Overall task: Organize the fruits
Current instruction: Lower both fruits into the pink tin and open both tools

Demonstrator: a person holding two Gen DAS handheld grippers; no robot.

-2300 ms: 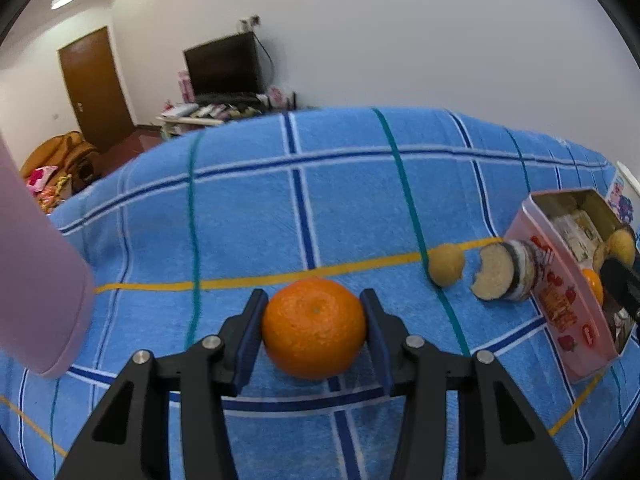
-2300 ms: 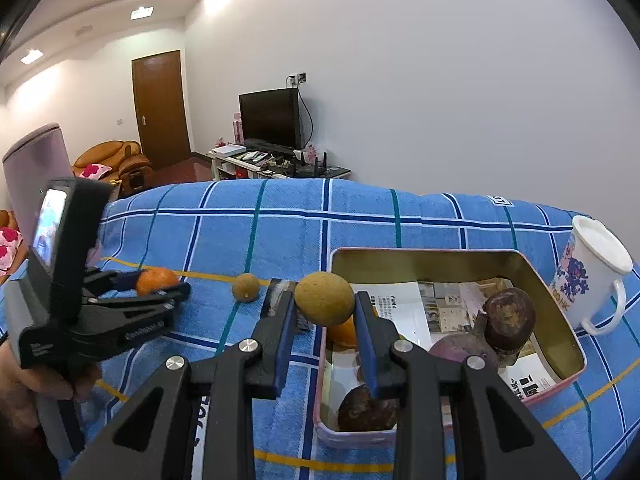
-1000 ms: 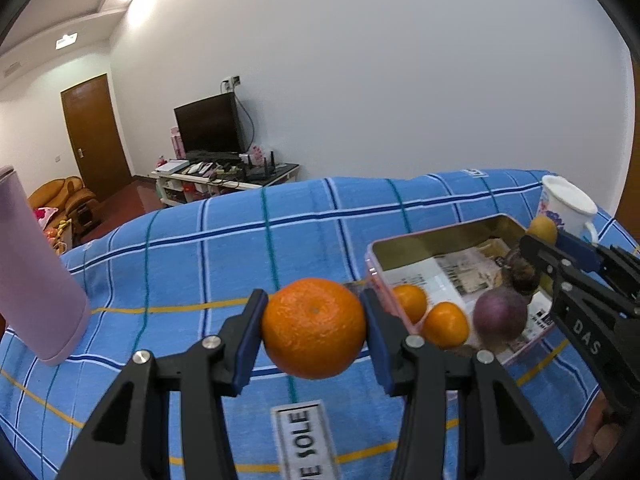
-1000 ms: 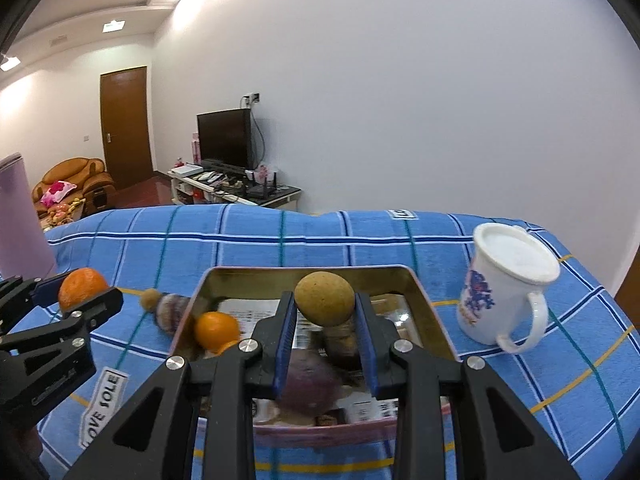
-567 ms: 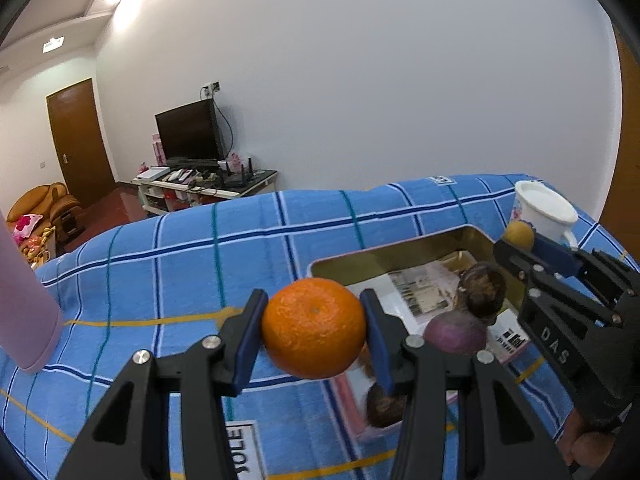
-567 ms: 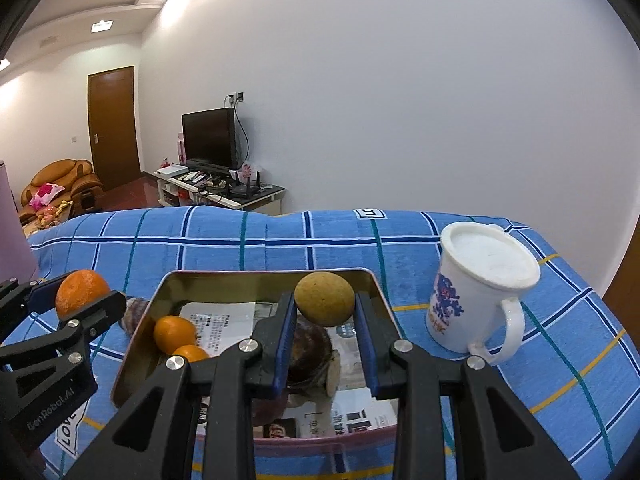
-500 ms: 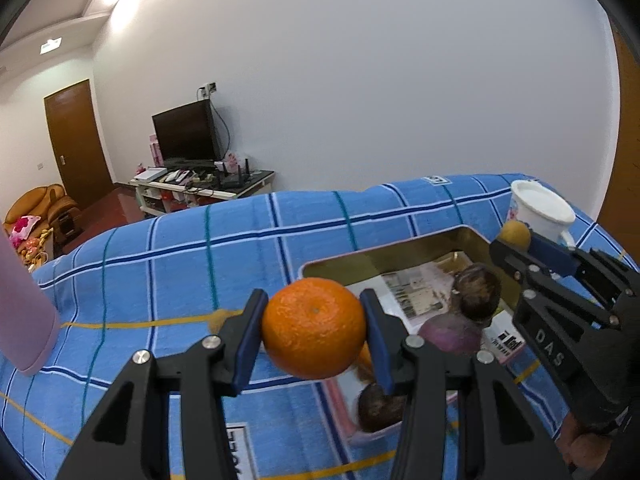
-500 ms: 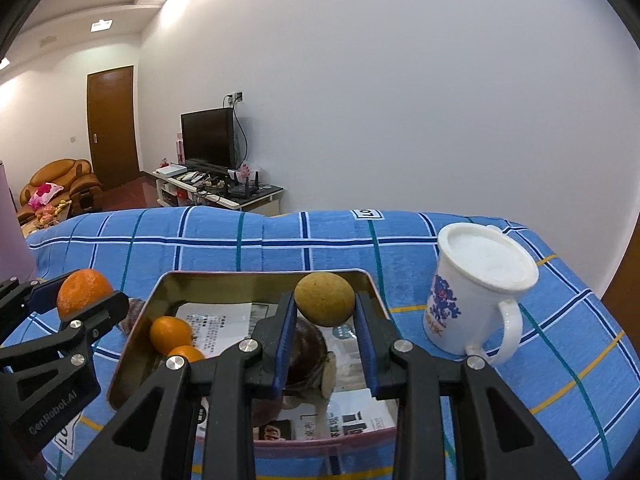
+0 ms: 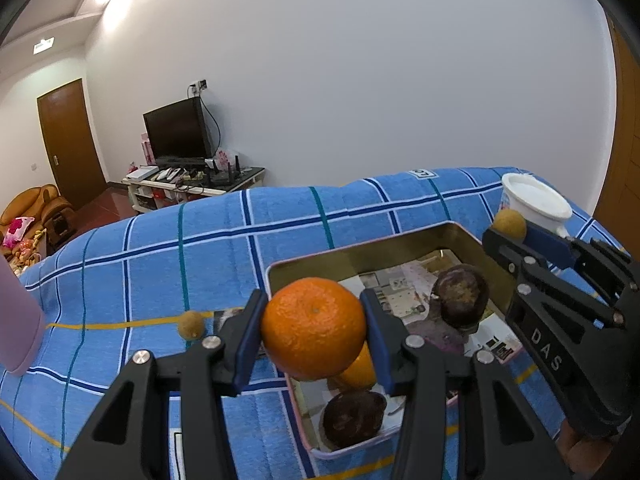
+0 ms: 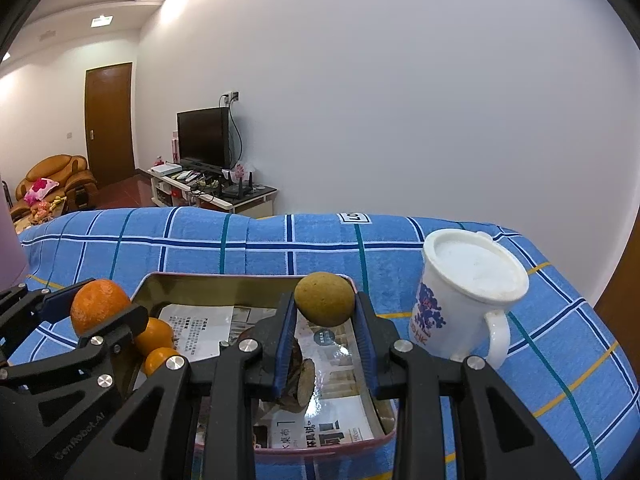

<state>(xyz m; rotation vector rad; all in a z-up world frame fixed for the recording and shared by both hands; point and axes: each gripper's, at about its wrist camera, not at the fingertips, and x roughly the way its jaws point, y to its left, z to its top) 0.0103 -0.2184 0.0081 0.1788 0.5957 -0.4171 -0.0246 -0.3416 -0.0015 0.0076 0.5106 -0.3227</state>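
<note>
1. Blue plaid cloth (image 9: 160, 256) covers our work surface, white wall behind.
2. Our left gripper (image 9: 312, 330) is clamped on an orange (image 9: 314, 328), above the near corner of the tin (image 9: 360, 252).
3. Our right gripper (image 10: 325, 320) pinches a tan round fruit (image 10: 325, 299) over the tin's middle, a mug (image 10: 464, 300) beside its right finger.
4. We judge both fruits are ready to drop; next we should lower and part the fingers.

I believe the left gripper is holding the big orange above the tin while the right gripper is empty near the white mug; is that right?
Not quite: the right gripper is not empty. The right wrist view shows it shut on a small brown-yellow fruit, held above the tin near the white mug. The rest stands: the left gripper holds the big orange above the tin.
</note>
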